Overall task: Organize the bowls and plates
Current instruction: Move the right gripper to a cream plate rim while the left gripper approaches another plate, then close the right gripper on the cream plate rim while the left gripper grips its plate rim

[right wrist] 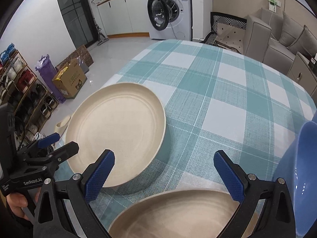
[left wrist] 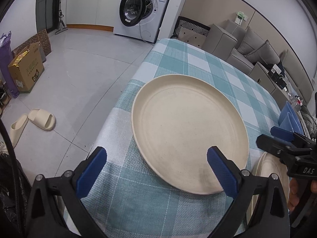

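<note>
A large cream plate [left wrist: 188, 130] lies on the checked tablecloth near the table's left edge; it also shows in the right wrist view [right wrist: 116, 134]. My left gripper [left wrist: 156, 168] is open and empty, its right finger over the plate's near rim. A second cream plate [right wrist: 178, 216] lies below my right gripper [right wrist: 164, 172], which is open and empty; this plate's edge shows in the left wrist view [left wrist: 271, 168]. A blue bowl [right wrist: 299, 168] stands at the right, also in the left wrist view [left wrist: 290, 119]. Each gripper appears in the other's view: the right [left wrist: 285, 138], the left [right wrist: 49, 144].
The table with its teal checked cloth [right wrist: 227, 91] drops off to a tiled floor on the left, with slippers [left wrist: 33, 123], a cardboard box [right wrist: 69, 79] and a shoe rack [right wrist: 21, 91]. A washing machine [right wrist: 172, 13] and grey sofa [right wrist: 277, 37] stand beyond.
</note>
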